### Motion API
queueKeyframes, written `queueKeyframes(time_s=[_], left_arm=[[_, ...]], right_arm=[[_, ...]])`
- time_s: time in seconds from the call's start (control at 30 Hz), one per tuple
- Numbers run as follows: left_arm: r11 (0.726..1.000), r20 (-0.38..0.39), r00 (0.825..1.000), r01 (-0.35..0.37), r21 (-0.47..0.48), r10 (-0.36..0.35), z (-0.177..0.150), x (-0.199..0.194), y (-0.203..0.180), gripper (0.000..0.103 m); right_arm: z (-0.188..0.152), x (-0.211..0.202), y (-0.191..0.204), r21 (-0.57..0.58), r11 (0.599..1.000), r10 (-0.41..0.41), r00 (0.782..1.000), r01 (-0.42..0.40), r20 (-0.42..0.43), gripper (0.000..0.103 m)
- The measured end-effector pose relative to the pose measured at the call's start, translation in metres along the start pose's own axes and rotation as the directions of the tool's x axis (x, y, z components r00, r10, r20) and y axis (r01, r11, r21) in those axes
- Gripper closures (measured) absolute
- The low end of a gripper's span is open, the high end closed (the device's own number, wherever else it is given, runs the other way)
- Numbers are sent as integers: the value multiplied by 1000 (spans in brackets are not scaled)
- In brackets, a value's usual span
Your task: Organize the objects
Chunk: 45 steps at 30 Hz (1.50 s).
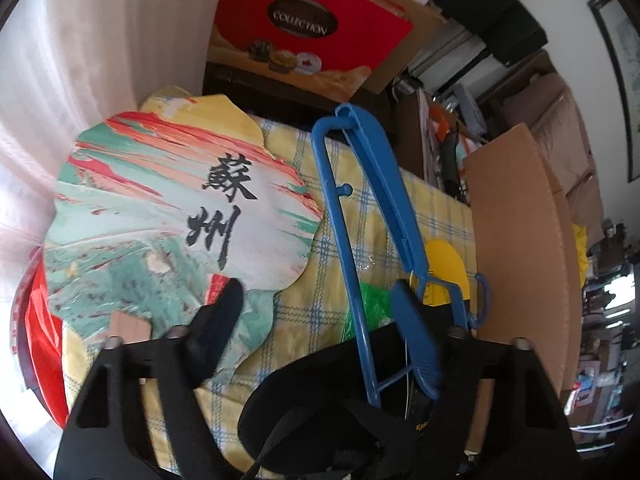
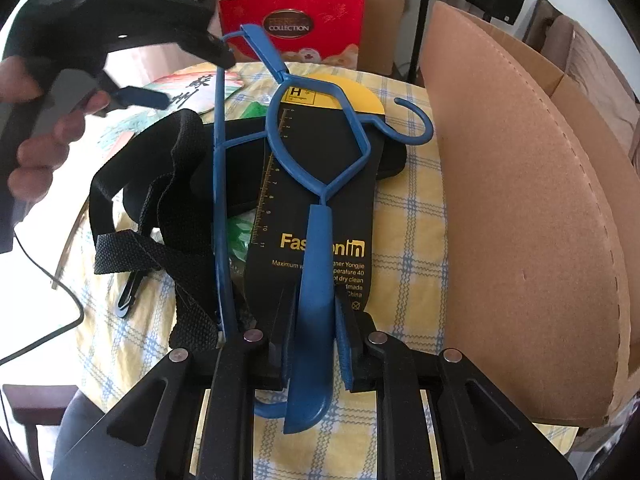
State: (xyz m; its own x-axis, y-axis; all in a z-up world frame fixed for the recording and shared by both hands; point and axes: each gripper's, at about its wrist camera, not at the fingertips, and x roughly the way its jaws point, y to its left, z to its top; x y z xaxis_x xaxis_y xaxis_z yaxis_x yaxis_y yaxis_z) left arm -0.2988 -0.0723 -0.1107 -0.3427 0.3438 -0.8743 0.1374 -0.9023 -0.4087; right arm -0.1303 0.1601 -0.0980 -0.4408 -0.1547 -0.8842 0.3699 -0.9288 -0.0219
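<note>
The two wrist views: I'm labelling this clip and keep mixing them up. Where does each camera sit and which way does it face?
Left wrist: on the left gripper, looking down across the checked tablecloth at the painted fan and blue hanger; only its own fingers show.
Right wrist: on the right gripper, shut on the hanger, facing the black insole card; the person's hand and the left gripper show.
Shared: hanger, fan, tablecloth, red box, cardboard.
</note>
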Motion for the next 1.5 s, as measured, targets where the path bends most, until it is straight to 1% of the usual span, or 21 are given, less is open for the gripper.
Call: queueKeyframes(time_s=[0.03, 0.07, 0.13, 0.17, 0.2, 0.23, 0.27, 0.3, 0.4, 0.47, 0.57, 0.73, 0.93, 1.03, 1.17, 1.4, 1.5], left_arm=[[1000, -14, 1000, 4, -3, -4, 2, 4, -1, 48], [1000, -27, 1000, 15, -9, -15, 3, 8, -2, 50], [999, -54, 998, 35, -32, -37, 5, 15, 0, 60], [998, -69, 997, 42, -41, -45, 5, 18, 0, 63], [998, -75, 996, 44, -44, -47, 5, 19, 0, 71], [998, -85, 995, 49, -48, -53, 5, 20, 0, 82], [997, -94, 994, 58, -53, -63, 3, 21, 0, 86], [996, -102, 992, 71, -59, -77, 1, 19, 0, 94], [996, -73, 995, 60, -63, -64, -3, 7, -4, 94], [995, -48, 996, 76, -60, -79, -4, -3, -6, 95], [993, -29, 994, 101, -63, -103, -3, -17, -8, 96], [994, 19, 994, 110, -24, -110, -4, -47, -15, 96], [992, 66, 989, 129, 3, -129, -2, -85, -24, 95], [990, 86, 986, 138, 25, -140, -2, -104, -35, 95], [988, 104, 984, 140, 63, -146, -2, -125, -54, 95], [981, 103, 980, 159, 107, -170, -6, -139, -88, 95], [978, 93, 981, 159, 135, -172, -7, -137, -113, 95]], right_arm=[[0, 0, 0, -2, 1000, 1, 1000, -1, 3, 86], [0, 1, 0, -4, 1000, 1, 1000, -1, 5, 86], [1, 1, 0, -9, 1000, 2, 1000, -2, 7, 86], [1, 1, 0, -13, 1000, 2, 1000, -2, 10, 86], [2, 0, 0, -18, 1000, 2, 1000, -2, 15, 86], [2, 0, 0, -21, 1000, 1, 1000, -1, 19, 86], [3, -1, 0, -24, 1000, 0, 1000, 1, 23, 86], [3, -3, 1, -26, 1000, -1, 1000, 2, 27, 86], [4, -9, 1, -36, 999, -2, 999, 4, 40, 87], [2, -11, 1, -35, 999, 4, 999, -2, 41, 87], [1, -16, 1, -29, 999, 17, 998, -15, 53, 87], [4, -27, 5, -29, 999, 25, 996, -22, 82, 87], [5, -59, 10, -46, 998, 41, 990, -35, 136, 87], [3, -79, 13, -50, 998, 38, 986, -31, 164, 87], [10, -97, 4, -44, 999, 34, 980, -26, 195, 87], [5, -130, -14, -18, 1000, 23, 973, -19, 228, 87], [1, -138, -27, 3, 1000, 14, 973, -15, 231, 87]])
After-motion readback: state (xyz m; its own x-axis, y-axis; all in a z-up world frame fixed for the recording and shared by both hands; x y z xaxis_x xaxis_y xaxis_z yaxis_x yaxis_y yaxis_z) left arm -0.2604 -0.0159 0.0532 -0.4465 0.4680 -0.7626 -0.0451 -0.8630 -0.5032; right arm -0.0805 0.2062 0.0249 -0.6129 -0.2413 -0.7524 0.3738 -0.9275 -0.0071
